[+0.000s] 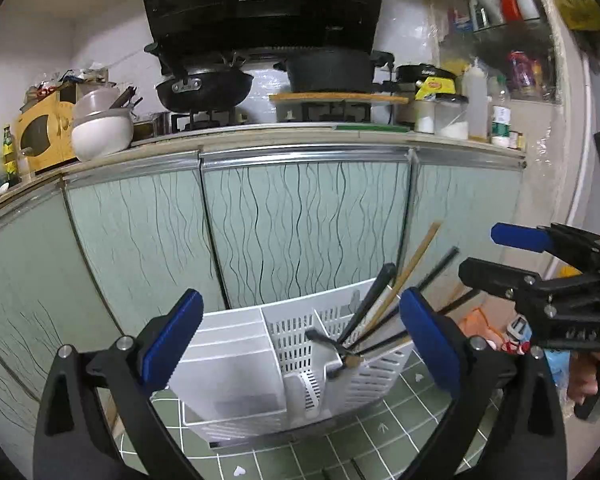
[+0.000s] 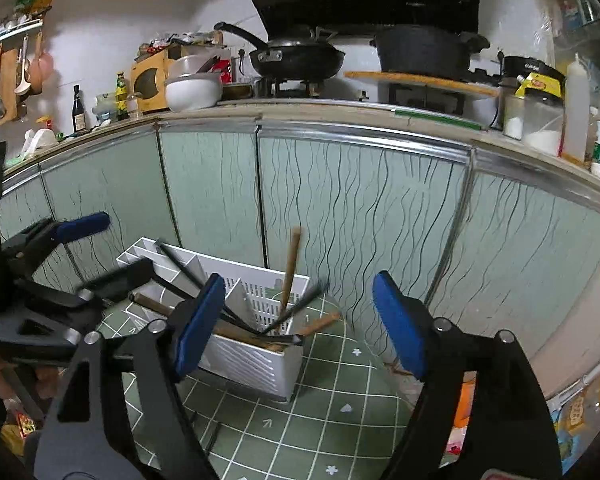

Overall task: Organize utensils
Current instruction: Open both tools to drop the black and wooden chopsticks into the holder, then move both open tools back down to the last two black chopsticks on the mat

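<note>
On the green tiled mat (image 1: 380,440) in front of the pale cupboard doors (image 1: 300,220) stands a white utensil holder (image 1: 236,372) with several sections. Chopsticks (image 1: 410,272) and dark-handled utensils (image 1: 370,300) lean out of its far-right section, all mixed up, so it is hard to count them or tell what each one is. Their bottom ends are hidden inside the holder. The left gripper (image 1: 300,344) is wide open with nothing in it, just before the holder. The right gripper (image 2: 300,320) is wide open and empty too. A brown handle (image 2: 320,324) pokes out beside the holder; its other end is hidden.
</note>
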